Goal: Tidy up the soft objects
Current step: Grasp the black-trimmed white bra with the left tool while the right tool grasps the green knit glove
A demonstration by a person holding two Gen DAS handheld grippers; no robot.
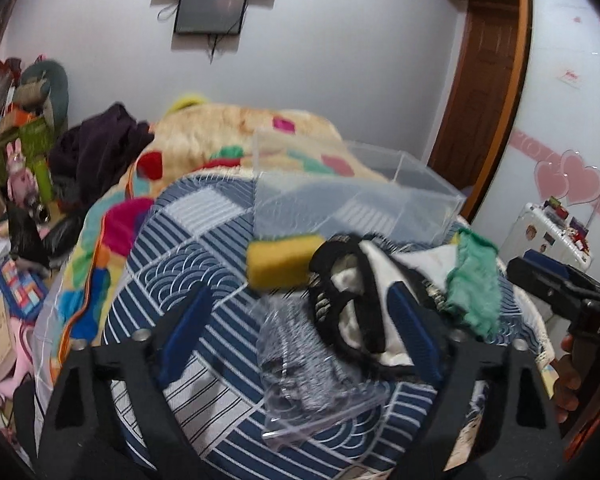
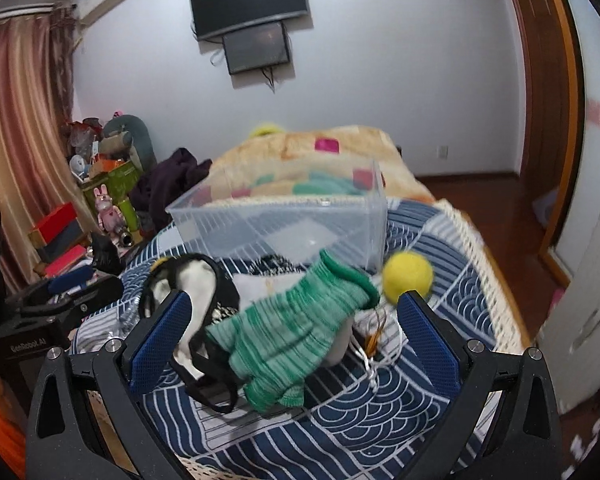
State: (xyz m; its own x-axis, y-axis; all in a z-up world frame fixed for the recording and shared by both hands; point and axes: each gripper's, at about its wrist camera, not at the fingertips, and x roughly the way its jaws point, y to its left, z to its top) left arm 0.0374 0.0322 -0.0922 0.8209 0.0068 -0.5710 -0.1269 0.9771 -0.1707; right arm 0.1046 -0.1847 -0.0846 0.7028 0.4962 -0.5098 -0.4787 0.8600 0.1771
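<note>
Both the left gripper (image 1: 300, 320) and right gripper (image 2: 292, 320) hang jaws apart, holding nothing. The green glove (image 2: 288, 332) lies between the right fingers, the clear bin (image 2: 276, 224) at 12 o'clock, the yellow ball (image 2: 407, 278) at 1 near the quilt's (image 2: 440, 360) fringe.

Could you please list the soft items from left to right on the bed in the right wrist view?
Black-and-white garment → green glove → yellow ball.

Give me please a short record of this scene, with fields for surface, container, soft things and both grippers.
surface: bed with blue patterned cover
container: clear box, no soft things inside
soft things: green glove, yellow sponge, yellow ball, black-and-white cloth
left gripper: open, holds nothing
right gripper: open, around the glove
</note>
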